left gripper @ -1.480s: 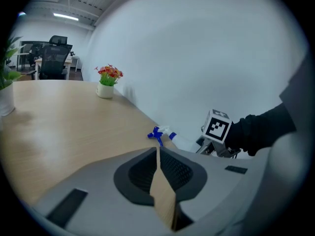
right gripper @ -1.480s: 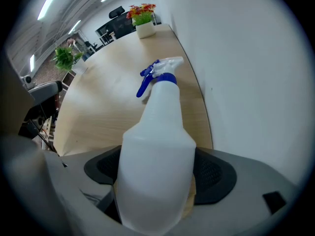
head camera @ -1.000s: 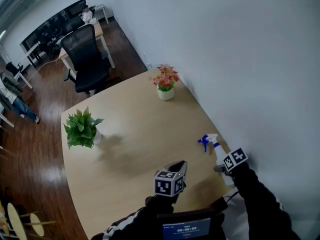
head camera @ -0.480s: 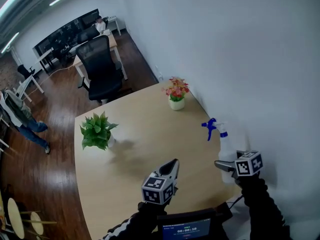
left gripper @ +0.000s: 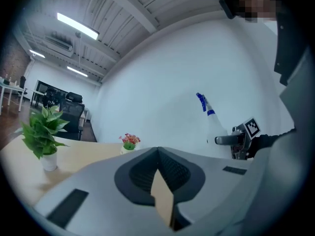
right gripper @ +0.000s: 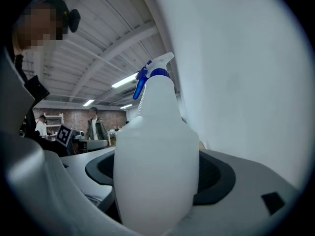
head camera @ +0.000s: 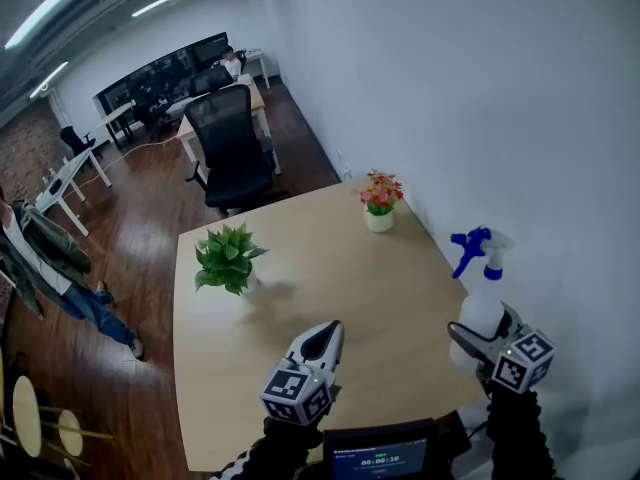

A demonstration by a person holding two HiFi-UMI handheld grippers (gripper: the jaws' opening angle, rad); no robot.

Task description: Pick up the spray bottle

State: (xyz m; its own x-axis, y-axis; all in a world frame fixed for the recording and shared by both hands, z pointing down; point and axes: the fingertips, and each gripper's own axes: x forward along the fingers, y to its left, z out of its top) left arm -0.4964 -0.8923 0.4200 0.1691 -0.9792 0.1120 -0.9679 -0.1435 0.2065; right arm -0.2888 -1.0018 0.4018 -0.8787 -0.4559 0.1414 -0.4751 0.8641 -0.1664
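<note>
White plastic with a blue trigger head: spray bottle (head camera: pixel 482 306), upright, at the right-hand edge of the wooden table (head camera: pixel 330 268), just beside the white wall (head camera: pixel 500 118). Holder: right gripper (head camera: pixel 478 336), jaws opened to the width of the bottle's broad lower body and pressed on both flanks; the right gripper view shows the bottle (right gripper: pixel 155 171) filling the gap between them. The bottle appears raised off the tabletop, though its base is hidden behind the gripper. Left gripper (head camera: pixel 328 333): jaws brought together, nothing between them, hovering over the near part of the table, well apart from the bottle. Also present: green potted plant (head camera: pixel 227 258) and small flower pot (head camera: pixel 379 196), both well away. Handling note, as a judgement: the hold sits low, so the tall neck may sway. The bottle is best raised straight and slowly, kept vertical, and kept off the wall. Firm but moderate pressure is advised, since thin plastic may flex and slip.
</note>
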